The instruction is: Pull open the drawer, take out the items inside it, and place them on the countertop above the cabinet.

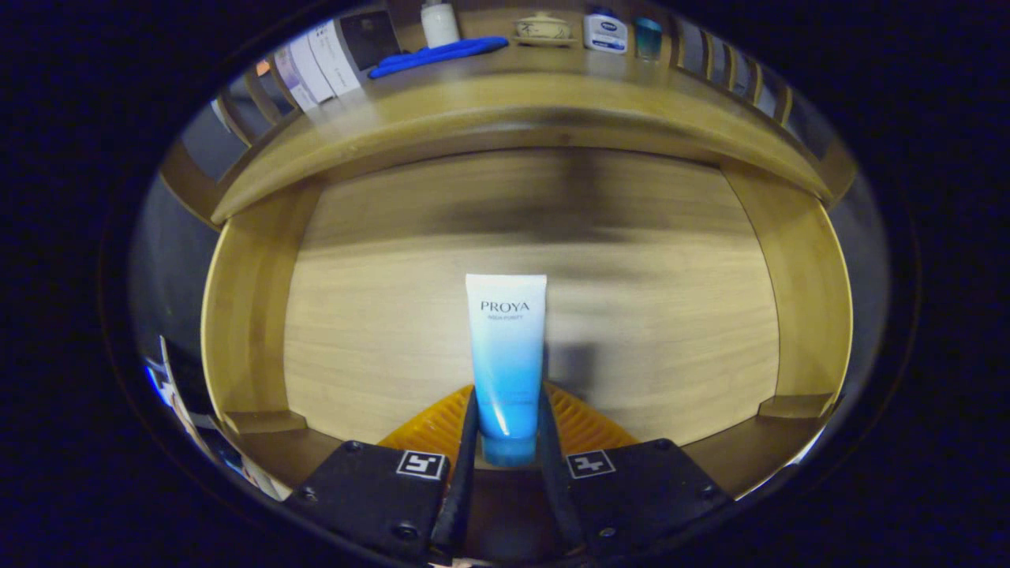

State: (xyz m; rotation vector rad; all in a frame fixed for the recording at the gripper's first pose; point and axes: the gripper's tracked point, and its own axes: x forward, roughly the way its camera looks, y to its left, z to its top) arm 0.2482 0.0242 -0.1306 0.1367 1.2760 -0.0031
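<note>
A blue-and-white tube (506, 355) stands up between my two fingers, its cap end down at the pads and its flat white end pointing away. My gripper (507, 426) is shut on the tube, both fingers pressing its lower sides. Below and beyond it lies the open wooden drawer (245, 315), its pale bottom bare. Past the drawer runs the front edge of the cabinet's countertop (505, 102).
On the countertop lie a blue cloth-like item (438, 54), a white bottle (439, 22), a small lidded dish (542, 29), a white-and-blue jar (605, 31) and a blue cup (648, 35). Papers (316, 63) lean at its left. Wooden slats (734, 75) rail its right side.
</note>
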